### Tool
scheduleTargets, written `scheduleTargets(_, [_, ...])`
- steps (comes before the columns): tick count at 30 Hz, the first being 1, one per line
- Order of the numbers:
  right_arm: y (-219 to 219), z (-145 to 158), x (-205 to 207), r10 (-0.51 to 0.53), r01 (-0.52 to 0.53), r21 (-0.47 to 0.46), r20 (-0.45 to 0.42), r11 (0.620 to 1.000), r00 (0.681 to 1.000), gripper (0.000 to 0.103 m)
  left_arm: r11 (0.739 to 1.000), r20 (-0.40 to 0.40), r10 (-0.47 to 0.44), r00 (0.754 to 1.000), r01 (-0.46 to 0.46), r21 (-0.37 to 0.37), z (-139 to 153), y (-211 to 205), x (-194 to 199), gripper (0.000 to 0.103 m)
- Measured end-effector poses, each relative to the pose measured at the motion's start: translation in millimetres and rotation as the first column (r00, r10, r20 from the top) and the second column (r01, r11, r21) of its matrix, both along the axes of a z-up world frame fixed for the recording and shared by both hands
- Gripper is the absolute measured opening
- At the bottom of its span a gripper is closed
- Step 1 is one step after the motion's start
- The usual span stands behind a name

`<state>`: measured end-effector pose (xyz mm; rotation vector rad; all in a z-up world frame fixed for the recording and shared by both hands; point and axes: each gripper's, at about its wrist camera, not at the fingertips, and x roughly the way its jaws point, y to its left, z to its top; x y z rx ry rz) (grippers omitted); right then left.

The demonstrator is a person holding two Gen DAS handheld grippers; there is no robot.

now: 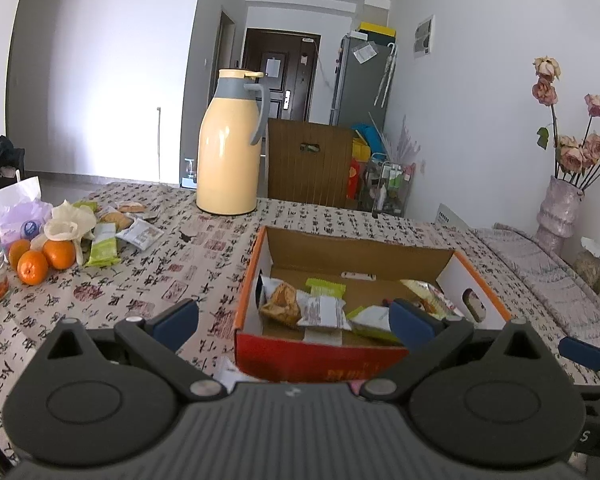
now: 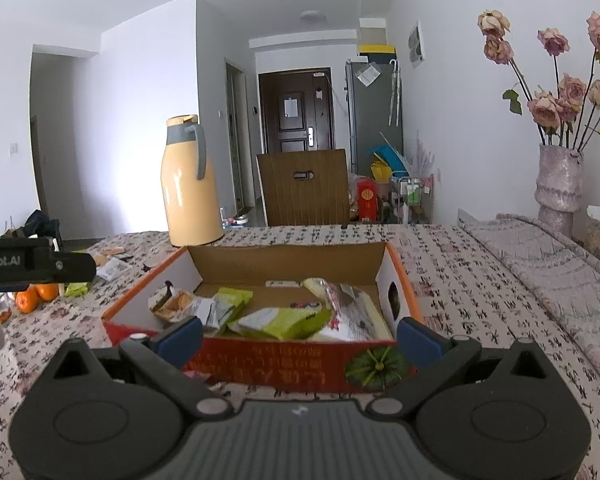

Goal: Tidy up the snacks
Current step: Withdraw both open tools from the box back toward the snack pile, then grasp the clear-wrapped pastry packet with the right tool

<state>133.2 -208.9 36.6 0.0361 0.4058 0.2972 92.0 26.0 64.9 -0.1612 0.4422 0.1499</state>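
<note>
Cardboard box (image 1: 340, 354), orange-rimmed with a red front, sits open on the patterned tablecloth (image 1: 148, 280). Inside lie wrapped snacks: a biscuit packet (image 1: 281, 303), green wrappers (image 2: 278, 320) and a larger clear bag (image 2: 350, 308); printing on them too small to read. Box front wall hides their lower parts.

Left gripper (image 1: 294, 326): jaws spread wide, nothing between them, held just before the box's near wall. Its right pad overlaps the box contents in view.

Right gripper (image 2: 300, 338): jaws likewise wide apart, empty, straddling the box front.

More snack packets (image 1: 118, 232) lie loose far left beside oranges (image 1: 40, 260). In the right wrist view that pile is mostly hidden behind the left gripper's body. Yellow thermos jug (image 1: 228, 148) stands behind the box. Vase (image 2: 558, 184) at right, flowers partly cut off.
</note>
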Motion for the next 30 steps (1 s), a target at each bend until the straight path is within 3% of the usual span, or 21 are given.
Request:
scheduleTargets(17, [-15, -33, -31, -0.019, 0.014, -0.057, -0.082, 0.998, 0.996, 0.103, 0.998, -0.033, -0.066, 0.997, 0.066, -0.010, -31, 3, -27, 0.103])
scheduleTargets(30, [-12, -62, -51, 0.020, -0.028, -0.042, -0.179, 0.999, 0.984, 0.103, 0.996, -0.125, -0.088, 0.988, 0.085, -0.032, -69, 8, -42, 0.103])
